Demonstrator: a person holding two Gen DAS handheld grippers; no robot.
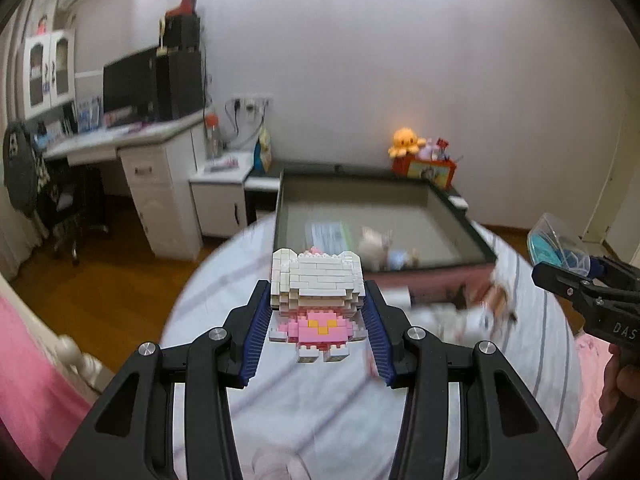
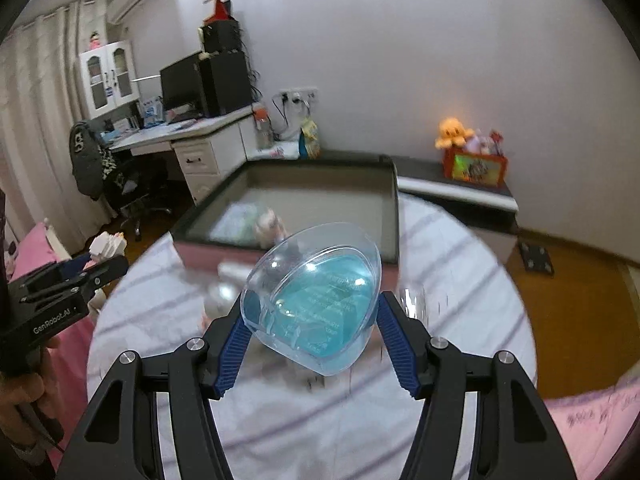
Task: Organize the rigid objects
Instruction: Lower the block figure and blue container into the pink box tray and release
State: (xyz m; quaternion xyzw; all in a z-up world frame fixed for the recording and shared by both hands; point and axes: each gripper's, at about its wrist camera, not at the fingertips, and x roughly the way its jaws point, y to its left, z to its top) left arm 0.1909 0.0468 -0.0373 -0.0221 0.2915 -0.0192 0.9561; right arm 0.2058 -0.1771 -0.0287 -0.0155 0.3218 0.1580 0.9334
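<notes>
2 grippers, 2 loads — left gripper (image 1: 316,316) clamps 1 blocky brick figure (image 1: 316,296); right gripper (image 2: 312,332) clamps 1 clear, rounded plastic case (image 2: 316,296).

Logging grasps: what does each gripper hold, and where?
Left gripper clamps the block figure by its sides; right gripper clamps the clear blue case across its edges.

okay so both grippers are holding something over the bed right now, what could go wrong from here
1. The brick figure in the left gripper is pinched only at its sides; a harder squeeze or a bump could break bricks off.
2. The clear plastic case in the right gripper is smooth and rounded, so it may slip out.
3. The tray already holds small toys; dropping either item could knock them.
</notes>
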